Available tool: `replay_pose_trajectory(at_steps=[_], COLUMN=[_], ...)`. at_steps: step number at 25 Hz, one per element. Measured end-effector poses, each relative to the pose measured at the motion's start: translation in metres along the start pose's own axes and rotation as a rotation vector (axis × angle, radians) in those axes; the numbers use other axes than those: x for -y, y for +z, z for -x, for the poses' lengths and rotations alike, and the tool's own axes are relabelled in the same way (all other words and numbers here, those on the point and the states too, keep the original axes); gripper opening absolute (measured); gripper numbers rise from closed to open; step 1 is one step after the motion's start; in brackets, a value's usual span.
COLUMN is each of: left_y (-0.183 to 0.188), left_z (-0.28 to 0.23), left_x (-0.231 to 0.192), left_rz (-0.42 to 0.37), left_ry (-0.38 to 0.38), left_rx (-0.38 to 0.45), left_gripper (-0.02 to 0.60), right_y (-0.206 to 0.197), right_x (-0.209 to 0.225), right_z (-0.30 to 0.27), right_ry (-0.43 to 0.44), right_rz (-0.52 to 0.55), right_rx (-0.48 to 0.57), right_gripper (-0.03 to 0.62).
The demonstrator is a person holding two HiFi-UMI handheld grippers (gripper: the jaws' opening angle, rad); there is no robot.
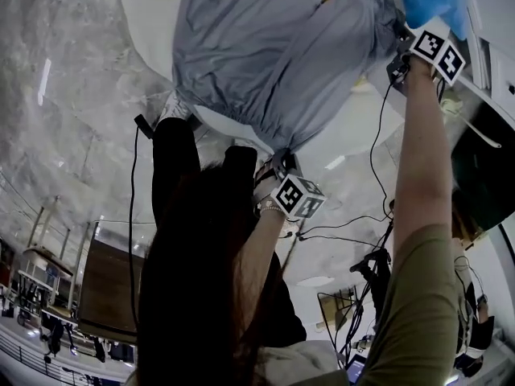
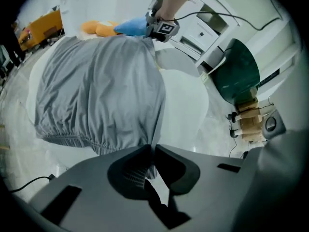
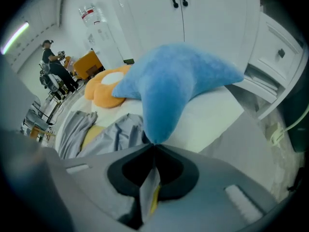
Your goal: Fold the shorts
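The grey shorts (image 1: 273,47) lie spread on a round white table (image 1: 354,127), elastic waistband toward me. My left gripper (image 1: 282,161) is at the waistband's near corner; in the left gripper view its jaws (image 2: 152,148) are shut on that corner of the shorts (image 2: 101,91). My right gripper (image 1: 402,34) is at the far leg end. In the right gripper view it (image 3: 153,146) is shut, with a strip of grey cloth with a yellow lining pinched between its jaws. The crumpled leg of the shorts (image 3: 111,134) lies just to the left.
A blue star plush (image 3: 169,81) lies on the table against the right gripper's tips, and an orange plush (image 3: 104,88) sits behind it. White cabinets (image 3: 212,13) stand beyond the table. A green device (image 2: 236,76) and cables (image 1: 354,223) are on the floor beside it.
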State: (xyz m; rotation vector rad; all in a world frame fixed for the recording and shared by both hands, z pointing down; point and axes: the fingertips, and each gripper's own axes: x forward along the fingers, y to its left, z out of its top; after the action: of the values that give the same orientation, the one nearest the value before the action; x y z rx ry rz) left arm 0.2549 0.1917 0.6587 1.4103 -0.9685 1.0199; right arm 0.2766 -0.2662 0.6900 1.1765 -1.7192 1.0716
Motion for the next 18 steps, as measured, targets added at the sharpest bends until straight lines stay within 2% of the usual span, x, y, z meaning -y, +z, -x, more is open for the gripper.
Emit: replay_pose_trajectory(at_steps=[4,7,10,14,18], left_y=[-0.011,-0.014,-0.02,-0.021,-0.013], left_z=[0.028,0.05,0.074,0.103,0.119], left_x=[0.005,-0.007,-0.034,-0.085,-0.144], left_rz=[-0.028,-0.027,0.03,0.136,0.188], left_ry=[-0.026,-0.015,0.019,0.071,0.12], left_rx=[0.02,0.048,0.077,0.12,0.15], left_gripper=[0.034,0.032,0.032,0.032,0.031], right_y=[0.008,0.021,0.034,0.065,0.099], right_x=[-0.01,-0.034,-0.067,-0.116,-0.184], right_z=[0.034,0.058,0.082,0.099,0.097], right_ry=[0.053,0.141,0.229,0.28,0.339], right_rz=[0.029,0.041,0.047,0.08,0.112], right_rx=[-0.041,-0.045,-0.024,0.004,0.024], right_gripper=[0.014,0.014,0.014,0.014,0.014])
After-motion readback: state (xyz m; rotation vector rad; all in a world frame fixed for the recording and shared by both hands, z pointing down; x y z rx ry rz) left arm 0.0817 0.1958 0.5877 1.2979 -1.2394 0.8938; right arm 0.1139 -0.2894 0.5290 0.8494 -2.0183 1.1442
